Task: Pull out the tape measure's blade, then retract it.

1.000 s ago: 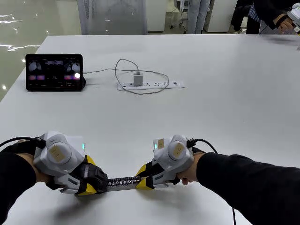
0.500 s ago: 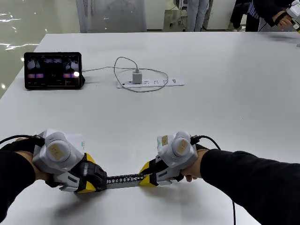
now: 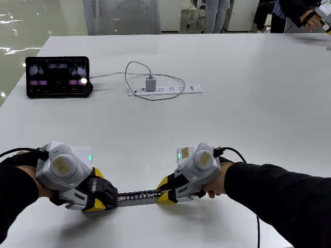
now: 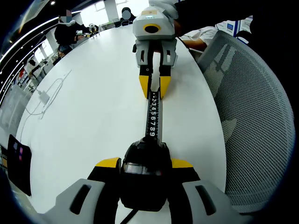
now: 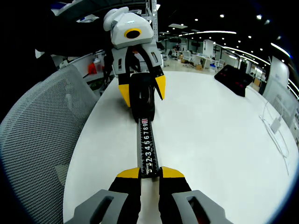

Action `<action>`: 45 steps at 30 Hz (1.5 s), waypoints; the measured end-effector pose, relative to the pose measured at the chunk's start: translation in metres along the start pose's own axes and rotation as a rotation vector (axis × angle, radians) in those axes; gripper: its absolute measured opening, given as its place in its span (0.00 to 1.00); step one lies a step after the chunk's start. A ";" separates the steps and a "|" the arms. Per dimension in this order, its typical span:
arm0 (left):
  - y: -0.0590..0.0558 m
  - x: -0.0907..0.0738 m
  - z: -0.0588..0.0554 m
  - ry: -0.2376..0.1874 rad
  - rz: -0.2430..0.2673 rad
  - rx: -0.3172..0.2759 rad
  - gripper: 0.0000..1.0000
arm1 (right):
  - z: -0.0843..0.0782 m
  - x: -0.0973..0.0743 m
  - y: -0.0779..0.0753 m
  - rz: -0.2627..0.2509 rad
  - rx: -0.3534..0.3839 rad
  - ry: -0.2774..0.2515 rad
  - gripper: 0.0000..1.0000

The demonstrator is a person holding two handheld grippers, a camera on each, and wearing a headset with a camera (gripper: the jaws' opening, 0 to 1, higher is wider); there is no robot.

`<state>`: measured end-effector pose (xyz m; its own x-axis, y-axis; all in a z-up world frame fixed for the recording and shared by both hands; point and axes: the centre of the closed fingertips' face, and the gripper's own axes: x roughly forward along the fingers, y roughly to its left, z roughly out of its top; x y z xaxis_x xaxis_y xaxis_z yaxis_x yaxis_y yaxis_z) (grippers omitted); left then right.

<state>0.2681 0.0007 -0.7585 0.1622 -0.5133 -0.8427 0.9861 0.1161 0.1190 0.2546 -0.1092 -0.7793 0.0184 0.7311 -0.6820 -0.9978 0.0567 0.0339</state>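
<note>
At 6 o'clock our left tongs (image 3: 101,194) clamp the tape measure (image 4: 142,175), right tongs (image 3: 164,192) pinch its blade (image 3: 137,196); mid-pull, next draw toward 3 o'clock.

table (image 3: 248,103): the white top looked smooth and matt, with a faint sheen.
tape measure (image 4: 142,175): the black housing looked like hard plastic, glossy on its top face.
blade (image 5: 146,149): a thin, dark, smooth strip with white printed numerals; whether it was metal could not be told.
left gripper (image 4: 145,163): grey matt plastic shells, smooth yellow tips.
right gripper (image 5: 149,173): the same grey matt plastic, black fingers, yellow tips.
chair (image 4: 252,116): grey open-weave mesh, coarse to the eye.
tablet (image 3: 57,76): a glossy screen in a black frame.
power strip (image 3: 165,91): smooth white plastic.
sleeve (image 3: 279,196): black matt cloth.
floor (image 3: 26,31): polished and mirror-glossy.
</note>
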 end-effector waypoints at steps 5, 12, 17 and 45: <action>0.000 0.000 0.000 0.000 0.000 0.002 0.34 | -0.002 -0.002 0.000 -0.001 -0.001 0.001 0.10; 0.000 0.000 0.000 0.000 0.001 0.002 0.34 | -0.005 -0.005 0.000 -0.001 -0.007 0.007 0.10; 0.000 0.000 0.000 0.000 0.001 0.003 0.34 | -0.007 -0.008 -0.001 -0.001 -0.003 0.009 0.10; 0.000 0.000 0.000 -0.003 0.003 0.003 0.34 | -0.021 -0.023 -0.003 0.001 0.001 0.025 0.10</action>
<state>0.2683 0.0001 -0.7586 0.1648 -0.5156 -0.8408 0.9858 0.1148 0.1228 0.2554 -0.1403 -0.7790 0.0160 0.7143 -0.6997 -0.9978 0.0567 0.0351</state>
